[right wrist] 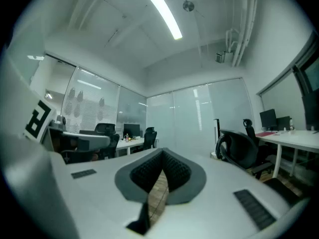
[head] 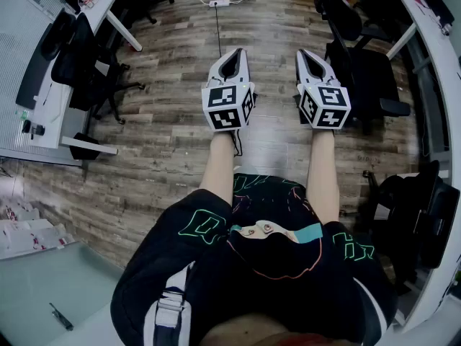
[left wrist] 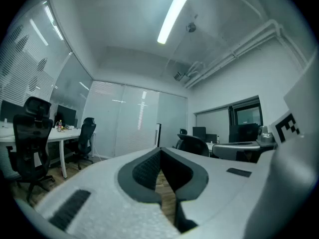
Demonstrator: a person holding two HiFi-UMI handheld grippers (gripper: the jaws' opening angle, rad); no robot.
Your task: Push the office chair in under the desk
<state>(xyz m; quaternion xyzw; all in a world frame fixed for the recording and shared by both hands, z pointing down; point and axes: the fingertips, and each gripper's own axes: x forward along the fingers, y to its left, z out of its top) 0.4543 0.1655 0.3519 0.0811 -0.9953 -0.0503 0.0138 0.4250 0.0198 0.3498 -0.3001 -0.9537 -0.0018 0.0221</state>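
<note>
A black office chair [head: 364, 74] stands on the wood floor ahead to the right, out from the white desk [head: 441, 63] along the right wall. The right gripper view shows it too, as a chair [right wrist: 243, 151] beside the desk [right wrist: 294, 139]. My left gripper [head: 232, 55] and right gripper [head: 311, 53] are held level, side by side over the floor, short of the chair and apart from it. Both are shut with nothing between the jaws, as the left gripper [left wrist: 160, 151] and right gripper [right wrist: 162, 153] views show.
More black chairs [head: 85, 63] stand by a white desk [head: 108, 2] on the left, with one chair [left wrist: 30, 141] in the left gripper view. A power strip [head: 219, 3] with its cable lies on the floor ahead. Another dark chair [head: 421, 215] is close at my right.
</note>
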